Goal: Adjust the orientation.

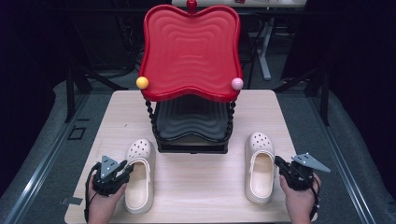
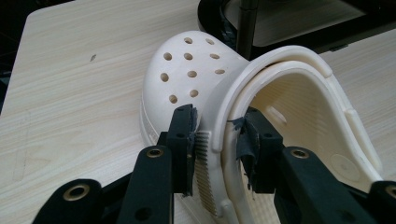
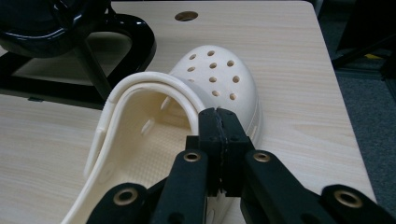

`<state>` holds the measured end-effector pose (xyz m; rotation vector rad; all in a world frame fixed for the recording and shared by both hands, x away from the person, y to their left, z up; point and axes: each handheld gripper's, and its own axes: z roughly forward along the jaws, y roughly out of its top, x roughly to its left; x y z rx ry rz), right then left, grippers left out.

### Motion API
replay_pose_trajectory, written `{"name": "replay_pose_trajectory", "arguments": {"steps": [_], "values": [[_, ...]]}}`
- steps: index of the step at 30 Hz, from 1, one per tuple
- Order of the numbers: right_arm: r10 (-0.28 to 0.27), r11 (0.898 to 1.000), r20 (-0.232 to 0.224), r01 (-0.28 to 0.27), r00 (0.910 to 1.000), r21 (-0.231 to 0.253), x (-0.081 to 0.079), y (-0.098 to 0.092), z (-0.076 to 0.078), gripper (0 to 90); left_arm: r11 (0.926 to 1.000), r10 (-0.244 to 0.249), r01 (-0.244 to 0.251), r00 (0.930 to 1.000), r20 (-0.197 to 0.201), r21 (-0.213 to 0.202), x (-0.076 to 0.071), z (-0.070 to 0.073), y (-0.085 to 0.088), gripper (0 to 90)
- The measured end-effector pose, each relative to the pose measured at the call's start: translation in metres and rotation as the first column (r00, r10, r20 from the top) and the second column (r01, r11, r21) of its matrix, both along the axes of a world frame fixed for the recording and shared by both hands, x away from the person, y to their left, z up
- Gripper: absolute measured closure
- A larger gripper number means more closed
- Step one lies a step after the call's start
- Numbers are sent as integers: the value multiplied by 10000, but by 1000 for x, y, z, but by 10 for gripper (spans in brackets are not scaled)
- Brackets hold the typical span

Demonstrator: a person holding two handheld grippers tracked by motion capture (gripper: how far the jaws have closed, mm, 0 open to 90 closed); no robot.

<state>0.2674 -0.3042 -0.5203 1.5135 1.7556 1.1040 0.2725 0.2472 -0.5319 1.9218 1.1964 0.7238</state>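
On the left of the surface (image 1: 196, 182), the left clog (image 1: 139, 175) lies toe toward the two-tier rack (image 1: 191, 126), and the left tongs (image 1: 122, 169) straddle its outer side wall. The jaws are partly closed, one pad outside the wall and one inside the opening, pressing the folded-forward heel strap (image 2: 261, 74) against the rim. That grip on the stiff edge would let the shoe be lifted without folding.

In the middle stands the rack, its red tray (image 1: 190, 51) above a black tray (image 1: 191, 122), a likely place for the shoes.

On the right, the right clog (image 1: 259, 165) lies parallel to its mate, well apart from it. The right tongs (image 1: 280, 164) sit at its outer edge with jaws closed together, holding nothing.

The high view gives the layout of pair and rack. The left gripper view reveals the pads (image 2: 186, 140) biting the wall, while the right gripper view shows the shut tongs (image 3: 219, 122) just over the clog's rim (image 3: 154, 86).
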Motion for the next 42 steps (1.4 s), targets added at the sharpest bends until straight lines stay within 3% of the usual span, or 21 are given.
{"name": "replay_pose_trajectory", "arguments": {"steps": [3, 11, 13, 18, 23, 28, 35, 42], "values": [[-76, 9999, -36, 77, 10000, 145, 0, -1, 1, 855, 10000, -13, 13, 10000, 5, 14, 0, 0, 1, 671], [-360, 9907, 167, 378, 9992, -1305, -6, 12, 4, 677, 10000, -6, 6, 10000, -10, -62, 0, -1, 1, 663], [-347, 9886, 140, 364, 9993, -1464, -4, 15, 3, 656, 10000, -19, 19, 10000, -4, -70, 0, -1, 2, 662], [-383, 9802, -40, 368, 9993, -1944, 3, 22, -3, 655, 9998, 18, -19, 10000, -49, -184, 0, -1, 2, 661], [-286, 9659, -49, 264, 9996, -2574, 7, 26, -6, 734, 9997, 37, -37, 10000, -21, -249, 0, -1, 2, 659], [-46, 9752, -171, 7, 9998, -2215, 5, 27, -4, 747, 9997, 17, -17, 10000, -2, -241, 0, -1, 2, 662], [726, 9725, -362, -788, 9967, -2192, -8, 43, -2, 746, 9997, -22, 23, 10000, 17, -232, 0, -1, 3, 659], [771, 9659, -476, -864, 9959, -2441, -14, 55, -1, 715, 10000, -56, 57, 9998, 175, -55, -2, 2, 1, 655]]}}
